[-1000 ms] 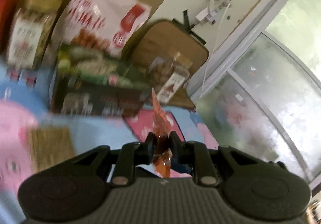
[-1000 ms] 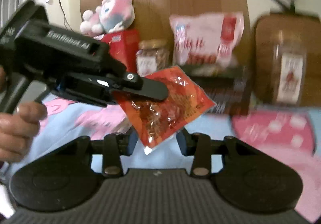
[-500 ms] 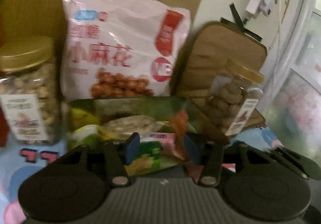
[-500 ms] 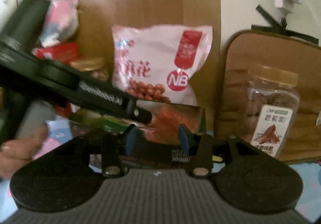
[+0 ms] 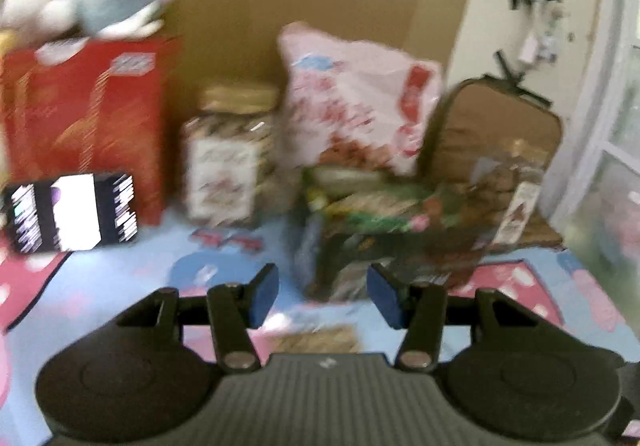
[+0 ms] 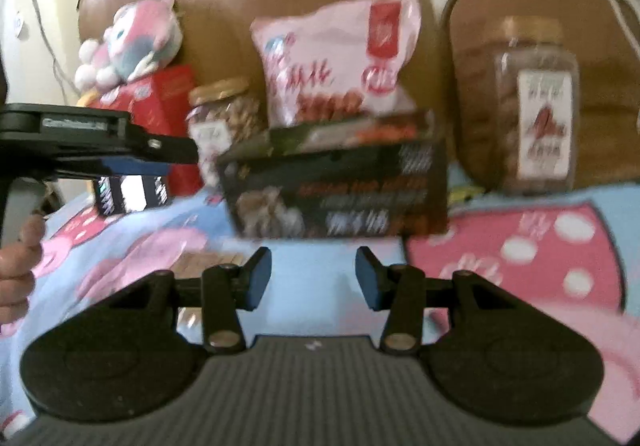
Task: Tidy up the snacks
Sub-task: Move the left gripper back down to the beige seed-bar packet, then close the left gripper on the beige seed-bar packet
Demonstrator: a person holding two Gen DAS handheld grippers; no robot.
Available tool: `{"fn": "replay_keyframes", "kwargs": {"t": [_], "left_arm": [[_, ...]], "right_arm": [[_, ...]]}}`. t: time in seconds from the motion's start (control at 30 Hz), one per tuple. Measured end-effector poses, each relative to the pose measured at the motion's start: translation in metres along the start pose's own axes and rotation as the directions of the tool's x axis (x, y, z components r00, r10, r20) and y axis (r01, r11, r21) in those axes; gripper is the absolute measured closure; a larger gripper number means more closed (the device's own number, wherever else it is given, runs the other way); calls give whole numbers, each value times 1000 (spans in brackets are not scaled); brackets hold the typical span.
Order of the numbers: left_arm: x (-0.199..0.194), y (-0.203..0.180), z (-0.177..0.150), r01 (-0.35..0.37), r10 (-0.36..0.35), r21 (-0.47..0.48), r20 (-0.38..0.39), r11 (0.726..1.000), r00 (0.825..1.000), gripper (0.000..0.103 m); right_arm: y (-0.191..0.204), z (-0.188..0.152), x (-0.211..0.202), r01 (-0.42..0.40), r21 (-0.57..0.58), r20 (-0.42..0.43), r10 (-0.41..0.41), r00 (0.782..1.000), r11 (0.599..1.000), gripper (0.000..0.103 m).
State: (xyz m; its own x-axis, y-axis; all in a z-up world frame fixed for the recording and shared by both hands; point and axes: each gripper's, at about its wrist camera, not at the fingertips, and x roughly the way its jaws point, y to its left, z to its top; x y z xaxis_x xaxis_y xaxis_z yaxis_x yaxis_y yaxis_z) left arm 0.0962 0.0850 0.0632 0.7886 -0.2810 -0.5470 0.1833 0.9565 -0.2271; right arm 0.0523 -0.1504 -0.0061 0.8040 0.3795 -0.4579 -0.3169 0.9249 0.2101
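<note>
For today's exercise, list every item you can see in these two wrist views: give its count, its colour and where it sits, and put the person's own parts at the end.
dark snack box: one, black, centre, open top with packets inside
pink snack bag: one, pink and white, upright behind the box
gold-lidded jar: one, clear, left of the bag
tan-lidded jar: one, clear, right, against a brown cushion
red box: one, red, far left
plush toy: one, pink and white, on the red box
small carton: one, black and white, in front of the red box
blanket: one, blue and pink, underneath
left gripper: fingers apart, empty
right gripper: fingers apart, empty
hand: one, left edge
</note>
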Motion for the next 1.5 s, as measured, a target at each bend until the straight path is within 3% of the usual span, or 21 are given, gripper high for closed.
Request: {"fn": "replay_keyframes", "kwargs": {"t": [0.1,0.23,0.37,0.47,0.5,0.53,0.57,0.7,0.87,1.1,1.33,1.5], "left_arm": [[-2,18,-18,-44,41,-38,-68,998,997,54],[5,34,-32,9,-28,-134,-140,991,990,54],[24,36,-41,68,-103,-180,-193,981,976,52],[30,27,-45,70,-92,-140,-154,988,984,55],[31,23,-46,79,-99,-130,-153,988,983,57],[30,18,-47,62,-78,-105,-151,993,985,58],[29,14,-49,45,-56,-75,-150,996,987,61],[25,-2,-56,103,-109,-47,-164,994,980,61],[22,-43,-71,184,-181,-2,-187,983,966,61],[11,-91,-91,278,-263,36,-227,960,938,61],[-5,-118,-108,305,-279,69,-248,950,928,61],[-13,-119,-113,301,-277,61,-250,952,928,61]], "right_arm": [[15,-8,2,-45,-9,-46,44,998,999,54],[27,-8,12,-129,48,-100,134,986,990,54],[29,-2,26,-130,100,-127,142,982,986,54],[28,4,48,-119,134,-149,139,979,984,56],[28,5,52,-124,145,-144,145,979,982,61],[29,6,58,-118,152,-153,142,978,981,77],[29,7,58,-108,152,-162,133,978,982,79],[25,-1,34,-91,135,-166,113,980,987,89],[6,-18,-12,-4,156,-122,23,992,988,89],[-21,-30,-61,88,227,-82,-71,994,970,89],[-28,-50,-98,121,256,-47,-112,993,959,89],[-27,-53,-113,94,284,-15,-93,996,954,89]]}}
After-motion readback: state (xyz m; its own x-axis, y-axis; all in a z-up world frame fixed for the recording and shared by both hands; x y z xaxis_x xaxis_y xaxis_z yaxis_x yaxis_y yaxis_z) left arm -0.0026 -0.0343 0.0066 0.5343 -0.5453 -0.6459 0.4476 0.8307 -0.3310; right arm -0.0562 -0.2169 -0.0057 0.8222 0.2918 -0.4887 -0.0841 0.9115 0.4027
